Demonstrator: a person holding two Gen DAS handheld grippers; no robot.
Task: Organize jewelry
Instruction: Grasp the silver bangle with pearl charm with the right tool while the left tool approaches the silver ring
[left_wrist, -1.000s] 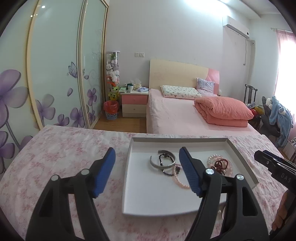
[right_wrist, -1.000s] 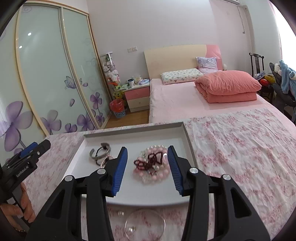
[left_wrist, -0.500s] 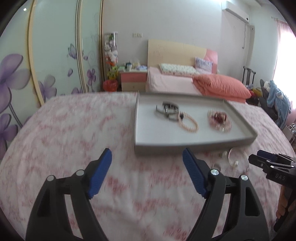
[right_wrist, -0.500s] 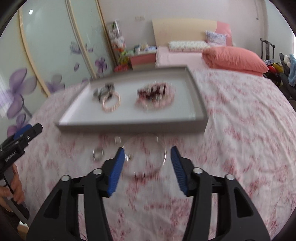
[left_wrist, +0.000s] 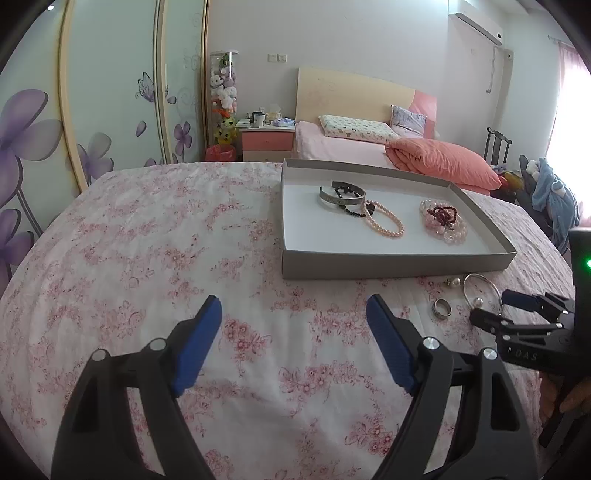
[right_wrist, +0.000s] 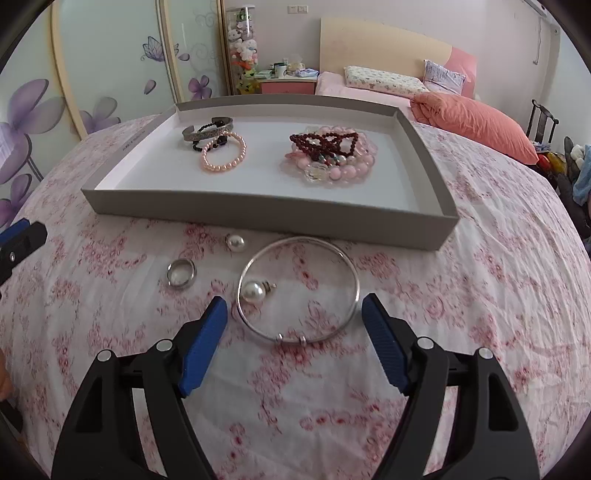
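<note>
We judge the sorting to be partly done. Inside the shallow grey cardboard tray with a white floor (right_wrist: 258, 212), which sits on the pink floral tablecloth (right_wrist: 480, 280) of the tabletop, several pieces already lie: an engraved silver cuff bracelet (right_wrist: 207, 130) with a black bead bracelet (right_wrist: 212, 142) tangled through it toward the tray's far left corner, a peach pearl bracelet (right_wrist: 223, 157) touching them, and a heap of pink bead bracelets (right_wrist: 332, 166) topped by a dark red bead strand (right_wrist: 325, 142) toward the right side.

Four pieces are left outside, on the cloth just in front of the tray's near wall: a thin silver bangle (right_wrist: 299, 290) with a small clasp on its near side, a pearl stud earring (right_wrist: 253, 291) lying inside the bangle's loop against its left edge, a second loose pearl (right_wrist: 235, 242) close to the tray wall, and a plain silver band ring (right_wrist: 181, 272) to the left.

Our right tongs (right_wrist: 293, 325) hover spread wide and empty, with the near arc of the bangle between the blue pads; the bangle looks to us like the next pick. Our left tongs (left_wrist: 293, 325) are also wide apart, holding nothing, over bare cloth to the left of the loose pieces.

The bangle is thin and lies flat, so we expect it to be fiddly to pinch.
</note>
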